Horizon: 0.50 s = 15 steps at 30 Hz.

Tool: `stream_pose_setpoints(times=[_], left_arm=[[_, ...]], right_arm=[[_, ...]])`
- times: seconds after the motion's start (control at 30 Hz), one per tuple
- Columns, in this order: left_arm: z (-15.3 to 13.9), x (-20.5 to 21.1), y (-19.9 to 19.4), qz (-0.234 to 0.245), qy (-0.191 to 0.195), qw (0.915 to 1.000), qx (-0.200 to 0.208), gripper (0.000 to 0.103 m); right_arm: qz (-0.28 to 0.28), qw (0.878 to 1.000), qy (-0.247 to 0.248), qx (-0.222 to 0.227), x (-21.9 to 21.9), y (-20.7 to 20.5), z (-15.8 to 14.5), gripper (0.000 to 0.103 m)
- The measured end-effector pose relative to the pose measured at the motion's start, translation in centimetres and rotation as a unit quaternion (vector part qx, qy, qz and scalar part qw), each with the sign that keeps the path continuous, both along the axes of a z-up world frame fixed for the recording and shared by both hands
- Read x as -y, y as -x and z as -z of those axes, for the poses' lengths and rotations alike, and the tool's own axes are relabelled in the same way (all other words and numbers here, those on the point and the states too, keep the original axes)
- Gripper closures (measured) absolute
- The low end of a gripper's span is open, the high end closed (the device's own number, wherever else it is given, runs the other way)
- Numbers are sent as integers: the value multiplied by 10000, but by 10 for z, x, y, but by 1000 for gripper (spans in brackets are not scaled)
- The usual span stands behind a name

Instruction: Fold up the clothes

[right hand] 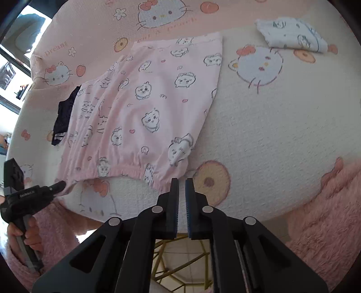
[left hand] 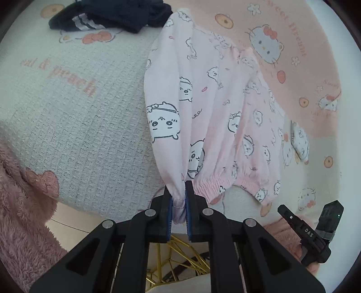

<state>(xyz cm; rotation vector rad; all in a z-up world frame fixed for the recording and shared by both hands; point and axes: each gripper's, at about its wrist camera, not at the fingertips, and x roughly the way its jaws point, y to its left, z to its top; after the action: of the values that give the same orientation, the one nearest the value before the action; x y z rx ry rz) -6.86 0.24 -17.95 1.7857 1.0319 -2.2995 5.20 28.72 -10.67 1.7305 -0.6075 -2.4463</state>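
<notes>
Pink pyjama trousers (left hand: 216,94) with white cartoon prints lie flat on the bedspread, cuffs toward me. My left gripper (left hand: 179,198) is shut on the bunched left cuff at the bed's near edge. The right wrist view shows the same trousers (right hand: 153,99), with the left gripper (right hand: 59,186) pinching their near left corner. My right gripper (right hand: 182,187) is shut with nothing between its fingers, its tips just off the elastic right cuff (right hand: 155,178). From the left wrist view, the right gripper (left hand: 283,208) sits below that cuff, apart from it.
A black garment with white stripes (left hand: 112,15) lies beyond the trousers, also seen as the black garment (right hand: 64,115). A folded white printed cloth (right hand: 293,36) rests at the far right. Fluffy pink sleeves (right hand: 327,214) flank the grippers. A gold wire frame (right hand: 180,259) stands below the bed edge.
</notes>
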Motion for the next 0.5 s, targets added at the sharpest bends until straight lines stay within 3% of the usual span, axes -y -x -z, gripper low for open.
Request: stream_pose_setpoints(times=[0.07,0.1,0.17,0.33,0.4,0.43,0.47,0.5], left_arm=[[5,11,-5,-232,-306,9993,10,88],[6,15,-7,-302,-367,9989,-7,85],[6,16,-6,-333,-273,9991,-26,78],[22,7,-6,-166,-131,9996,202,77],[23,3,-5,-121,-31,9998,167,77],[20,0,-3,-41,35,9999,135,77],[16,-4,0,69,155,9998,88,77],[11,-9,3,205,321,9993,27,83]], right_arm=[[33,9995,306,104,-9,-4,4,65],[50,9988,460,155,-14,-5,6,60],[119,9979,586,236,-14,1,12,58],[277,9976,483,411,-7,16,31,56],[181,9975,562,380,-5,22,33,57],[72,9978,529,405,-2,24,34,72],[-60,9979,466,454,2,26,35,97],[-96,9983,401,414,3,24,31,97]])
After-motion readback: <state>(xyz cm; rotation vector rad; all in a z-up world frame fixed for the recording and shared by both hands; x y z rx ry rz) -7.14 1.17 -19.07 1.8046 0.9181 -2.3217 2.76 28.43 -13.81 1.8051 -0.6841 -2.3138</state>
